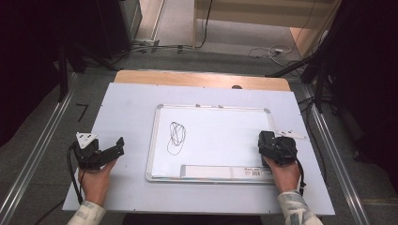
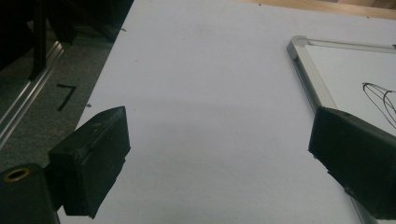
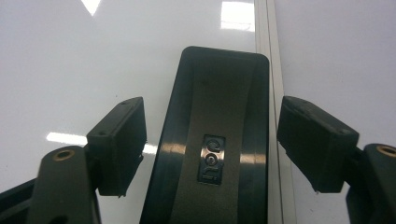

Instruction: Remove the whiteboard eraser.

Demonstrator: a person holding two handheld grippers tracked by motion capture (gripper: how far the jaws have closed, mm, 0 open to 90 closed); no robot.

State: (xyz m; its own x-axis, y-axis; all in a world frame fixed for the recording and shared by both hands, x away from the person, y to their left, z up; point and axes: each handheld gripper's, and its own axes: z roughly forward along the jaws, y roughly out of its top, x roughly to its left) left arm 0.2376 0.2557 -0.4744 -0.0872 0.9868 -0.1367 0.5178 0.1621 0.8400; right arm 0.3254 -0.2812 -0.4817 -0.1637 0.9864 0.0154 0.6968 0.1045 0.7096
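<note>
From above, my right gripper [image 1: 268,140] sits over the right edge of the whiteboard [image 1: 211,112], on a black eraser [image 1: 265,137] lying there. A black scribble [image 1: 176,137] marks the board's left half, and a grey tray strip [image 1: 225,172] runs along its near edge. My left gripper [image 1: 117,145] rests on the white table sheet [image 1: 126,103], well left of the board, jaws apart around nothing.

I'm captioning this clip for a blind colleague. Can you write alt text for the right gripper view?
The right gripper straddles a black whiteboard eraser lying on the whiteboard beside its right-hand metal frame; both jaws stand just clear of the eraser's sides, not yet pressing on it. The glossy white board reflects ceiling lights, and pale tabletop lies beyond the frame.
</note>
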